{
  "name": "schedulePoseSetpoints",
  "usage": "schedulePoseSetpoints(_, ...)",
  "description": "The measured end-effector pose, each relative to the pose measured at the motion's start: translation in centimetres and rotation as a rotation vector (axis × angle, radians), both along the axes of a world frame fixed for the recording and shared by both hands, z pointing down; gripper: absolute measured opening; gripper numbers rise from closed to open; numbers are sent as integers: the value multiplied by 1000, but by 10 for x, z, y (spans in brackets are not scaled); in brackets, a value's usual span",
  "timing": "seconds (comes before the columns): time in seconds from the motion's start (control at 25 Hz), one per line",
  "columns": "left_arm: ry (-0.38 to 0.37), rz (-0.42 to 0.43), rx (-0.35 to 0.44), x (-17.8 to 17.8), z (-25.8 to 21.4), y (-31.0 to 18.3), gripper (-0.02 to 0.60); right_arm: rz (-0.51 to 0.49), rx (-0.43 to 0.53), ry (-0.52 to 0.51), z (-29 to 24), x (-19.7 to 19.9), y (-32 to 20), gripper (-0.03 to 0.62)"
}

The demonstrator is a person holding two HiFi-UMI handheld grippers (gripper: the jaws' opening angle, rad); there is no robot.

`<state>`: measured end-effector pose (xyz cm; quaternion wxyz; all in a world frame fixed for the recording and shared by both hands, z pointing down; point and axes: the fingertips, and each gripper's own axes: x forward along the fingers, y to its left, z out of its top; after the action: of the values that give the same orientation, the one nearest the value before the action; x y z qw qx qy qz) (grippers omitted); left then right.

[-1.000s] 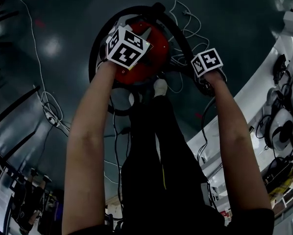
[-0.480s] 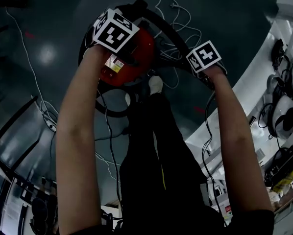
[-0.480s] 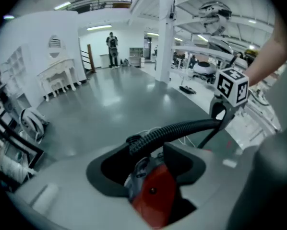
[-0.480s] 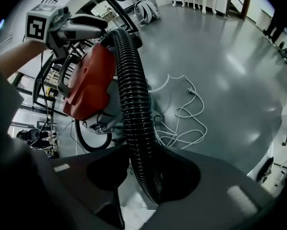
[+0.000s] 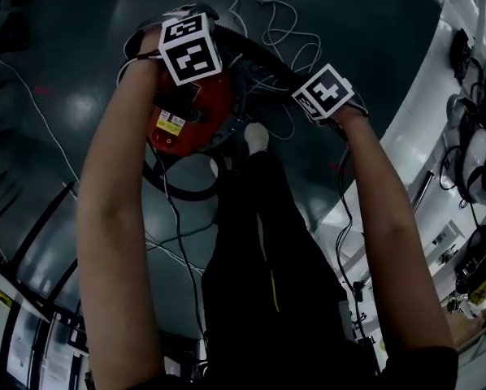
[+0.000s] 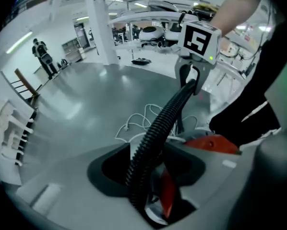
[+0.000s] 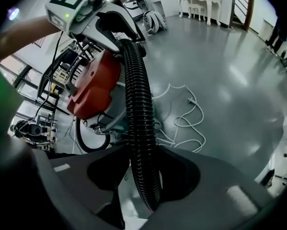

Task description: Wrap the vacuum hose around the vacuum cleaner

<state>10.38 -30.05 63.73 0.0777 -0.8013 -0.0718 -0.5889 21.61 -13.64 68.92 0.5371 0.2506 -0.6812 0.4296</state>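
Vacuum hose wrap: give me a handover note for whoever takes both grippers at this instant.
Left gripper: closed on the hose, jaws just eased open slightly, hose between them.
Right gripper: closed on the same hose further along.
Red vacuum cleaner on the floor below both grippers; white power cord loose beside it.
Done: one hose loop seems to lie at the base.
Left: lay the held span around the body, then release.

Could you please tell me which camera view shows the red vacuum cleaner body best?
The right gripper view: the vacuum cleaner body shows its red side beside the hose. The head view sees it from above, partly covered by the left gripper. The left gripper view catches only a red sliver.
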Motion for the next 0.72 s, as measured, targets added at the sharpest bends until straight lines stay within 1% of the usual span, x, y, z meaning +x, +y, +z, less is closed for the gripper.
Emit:
schedulePoseSetpoints(0.04, -11, 32, -22, 1, 3, 4, 211, -2, 18, -5, 1, 1, 0, 178)
schedulePoseSetpoints(0.08, -16, 48, -41, 2, 5, 6, 192, -11, 41, -7, 3, 2, 0, 178)
schedulePoseSetpoints(0.2, 5, 45, -75, -1, 11, 7, 187, -41, 109, -13, 5, 6, -8, 178)
schedulePoseSetpoints(0.28, 24, 44, -93, -2, 13, 9, 187, -50, 136, -22, 6, 6, -8, 178)
schedulePoseSetpoints(0.48, 13, 59, -131, -1, 15, 12, 189, -89, 186, 7, 15, 16, -11, 189)
schedulePoseSetpoints(0.56, 19, 40, -143, -2, 13, 10, 189, -127, 200, 28, 17, 17, -18, 245)
schedulePoseSetpoints(0.64, 38, 14, -149, -1, 11, 7, 187, -167, 209, 49, 18, 18, -28, 348)
schedulePoseSetpoints(0.68, 52, 2, -151, 0, 10, 5, 186, -178, 214, 62, 17, 19, -34, 381)
schedulePoseSetpoints(0.72, 66, -5, -152, 1, 9, 4, 184, -183, 225, 78, 17, 20, -41, 390)
